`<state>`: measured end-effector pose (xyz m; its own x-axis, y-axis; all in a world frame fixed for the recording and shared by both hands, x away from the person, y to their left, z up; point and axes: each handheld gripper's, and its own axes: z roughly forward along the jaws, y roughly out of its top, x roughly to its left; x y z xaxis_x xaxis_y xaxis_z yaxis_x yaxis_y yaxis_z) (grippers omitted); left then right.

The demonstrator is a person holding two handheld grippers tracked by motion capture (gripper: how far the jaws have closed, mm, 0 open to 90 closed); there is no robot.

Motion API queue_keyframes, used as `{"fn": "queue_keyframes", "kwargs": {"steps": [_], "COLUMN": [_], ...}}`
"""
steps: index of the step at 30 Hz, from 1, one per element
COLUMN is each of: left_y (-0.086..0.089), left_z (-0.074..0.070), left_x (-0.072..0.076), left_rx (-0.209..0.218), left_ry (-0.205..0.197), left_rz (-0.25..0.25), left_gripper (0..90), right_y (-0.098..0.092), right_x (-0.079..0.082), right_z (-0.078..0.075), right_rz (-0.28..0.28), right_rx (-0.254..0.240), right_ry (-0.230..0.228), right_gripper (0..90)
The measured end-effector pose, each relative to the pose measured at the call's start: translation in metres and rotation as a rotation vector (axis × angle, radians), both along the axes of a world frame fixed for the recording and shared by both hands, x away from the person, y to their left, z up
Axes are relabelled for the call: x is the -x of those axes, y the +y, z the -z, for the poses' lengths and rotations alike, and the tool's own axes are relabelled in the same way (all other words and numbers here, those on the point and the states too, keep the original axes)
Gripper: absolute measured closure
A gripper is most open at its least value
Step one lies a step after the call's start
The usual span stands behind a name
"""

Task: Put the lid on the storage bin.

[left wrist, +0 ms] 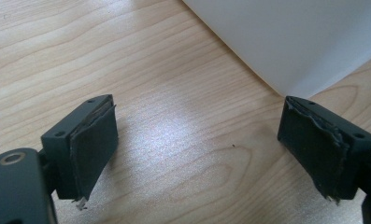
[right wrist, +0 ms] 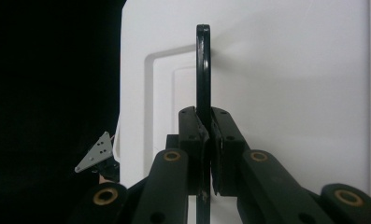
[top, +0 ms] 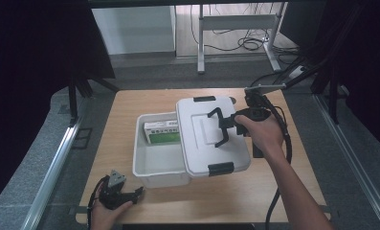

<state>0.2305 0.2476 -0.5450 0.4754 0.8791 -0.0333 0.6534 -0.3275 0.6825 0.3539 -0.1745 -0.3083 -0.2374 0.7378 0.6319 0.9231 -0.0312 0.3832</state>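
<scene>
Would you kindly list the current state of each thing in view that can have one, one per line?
Lid: lifted by its handle, tilted, partly covering the bin.
Lid handle: raised upright, clamped.
White bin: partly uncovered, left part open.
Green and white box: lying inside the bin.
Right gripper: shut on the lid handle.
Left gripper: open, nothing between its fingers, low over the table.

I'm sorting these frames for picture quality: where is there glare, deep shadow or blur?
High view: evenly lit table, black surroundings, slightly soft. Left gripper view: sharp wood grain, a pale sheen between the open left gripper jaws, white box washed out. Right gripper view: left side black, bright lid, sharp handle casting a soft shadow, held in the right gripper.
</scene>
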Motion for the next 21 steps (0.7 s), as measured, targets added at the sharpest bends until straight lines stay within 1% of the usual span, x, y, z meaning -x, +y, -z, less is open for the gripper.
{"fn": "queue_keyframes", "kwargs": {"steps": [4,13,14,16,21], "left_y": [0.000,0.000,0.000,0.000,0.000], "left_z": [0.000,0.000,0.000,0.000,0.000], "left_x": [0.000,0.000,0.000,0.000,0.000], "left_rx": [0.000,0.000,0.000,0.000,0.000], "left_ry": [0.000,0.000,0.001,0.001,0.001], "left_rz": [0.000,0.001,0.002,0.002,0.002], "left_gripper": [12.1,12.0,12.0,12.0,12.0], "right_y": [0.004,0.021,0.022,0.025,0.034], "right_x": [-0.001,-0.005,-0.005,-0.007,-0.010], "right_z": [0.000,0.001,0.001,0.003,0.006], "right_rz": [-0.004,-0.019,-0.020,-0.020,-0.026], "right_rx": [-0.001,0.008,0.007,0.007,0.003], "right_ry": [0.006,0.010,0.016,0.012,0.029], "right_gripper": [84.4,84.4,84.5,84.5,84.5]}}
